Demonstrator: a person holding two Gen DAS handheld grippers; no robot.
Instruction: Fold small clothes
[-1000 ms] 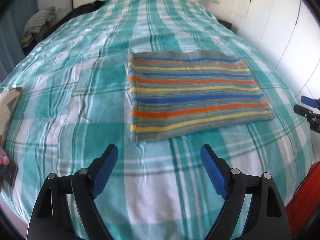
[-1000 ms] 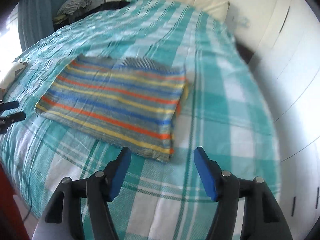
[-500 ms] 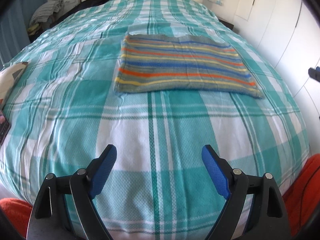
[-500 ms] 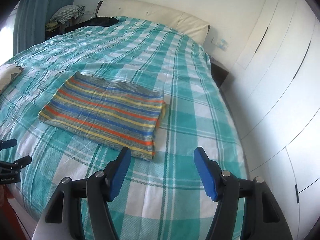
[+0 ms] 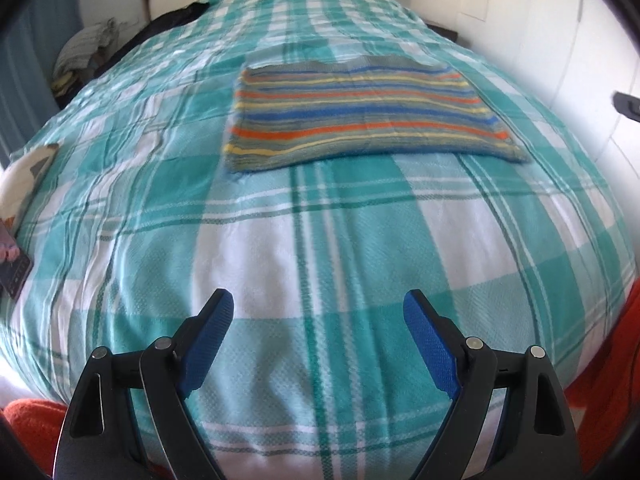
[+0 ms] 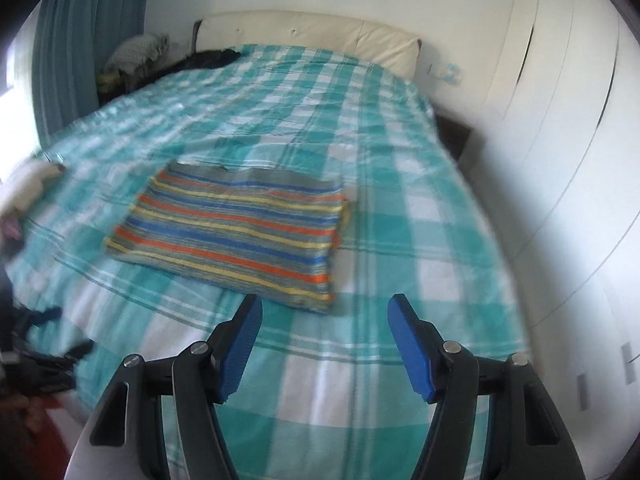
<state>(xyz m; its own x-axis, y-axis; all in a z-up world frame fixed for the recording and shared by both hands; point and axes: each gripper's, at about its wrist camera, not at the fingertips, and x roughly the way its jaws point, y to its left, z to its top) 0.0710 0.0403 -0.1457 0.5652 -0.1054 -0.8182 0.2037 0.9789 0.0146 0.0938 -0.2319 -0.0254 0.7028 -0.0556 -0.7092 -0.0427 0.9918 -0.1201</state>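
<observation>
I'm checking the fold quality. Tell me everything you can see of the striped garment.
The striped garment is a knit-looking piece in grey with orange, blue and yellow stripes, folded into a flat, neat rectangle. Layered edges show at its right side. It lies on the teal checked bedspread, touching only that; both tongs are open and clear of it.

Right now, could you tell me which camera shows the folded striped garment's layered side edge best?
The right wrist view: the striped garment is nearer there, and stacked layers show along its right edge. The left wrist view shows the garment farther off and flatter, only its top stripes.
</observation>
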